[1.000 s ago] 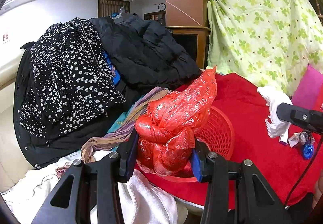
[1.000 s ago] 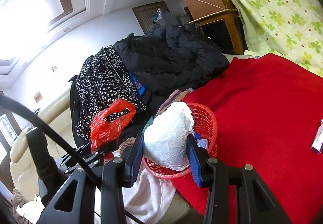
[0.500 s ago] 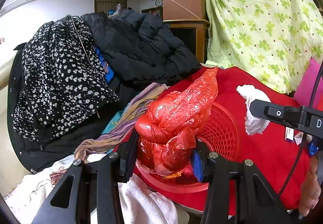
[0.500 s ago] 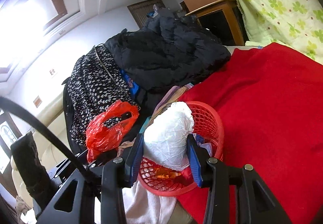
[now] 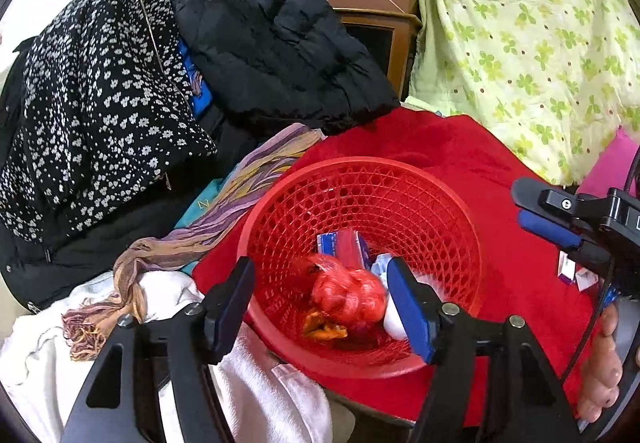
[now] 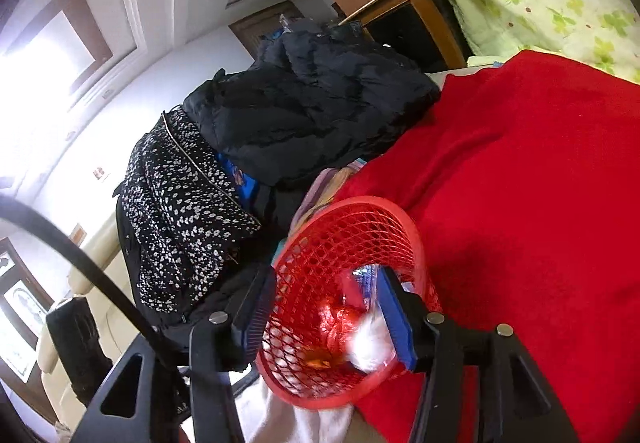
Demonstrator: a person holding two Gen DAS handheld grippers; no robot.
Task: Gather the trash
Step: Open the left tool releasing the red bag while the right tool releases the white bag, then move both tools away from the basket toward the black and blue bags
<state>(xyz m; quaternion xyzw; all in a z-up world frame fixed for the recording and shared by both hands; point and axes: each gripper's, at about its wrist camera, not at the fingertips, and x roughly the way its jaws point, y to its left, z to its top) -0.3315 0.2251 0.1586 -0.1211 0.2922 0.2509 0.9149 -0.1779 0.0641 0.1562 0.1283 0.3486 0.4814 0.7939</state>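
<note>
- The round red plastic mesh basket (image 5: 400, 203) sits on the red blanket (image 5: 500, 171), at the blanket's edge nearest the heap of clothes.
- Inside the basket lie a crumpled red plastic bag (image 5: 346, 293), a white wad of tissue (image 6: 370, 343) just beside it, a red-and-blue flat packet (image 5: 344, 243) behind the bag, and an orange scrap (image 5: 324, 329) in front of it.
- The left claw (image 5: 320, 309) hovers over the basket's near rim, fingers spread wide and holding nothing.
- The right claw (image 6: 328, 317) also hangs above the basket, released and empty, its blue pad (image 6: 394, 319) beside the tissue.
- Left of the basket are a striped purple-and-yellow scarf (image 5: 224, 211), a black jacket with small white flowers (image 5: 96, 103) and a black puffer jacket (image 5: 280, 55).
- A white towel (image 5: 256, 395) lies under the basket's near side.
- A green clover-print quilt (image 5: 520, 55) hangs behind the basket, well apart.
- Small packets (image 5: 574, 275) lie on the blanket to the basket's right.
</note>
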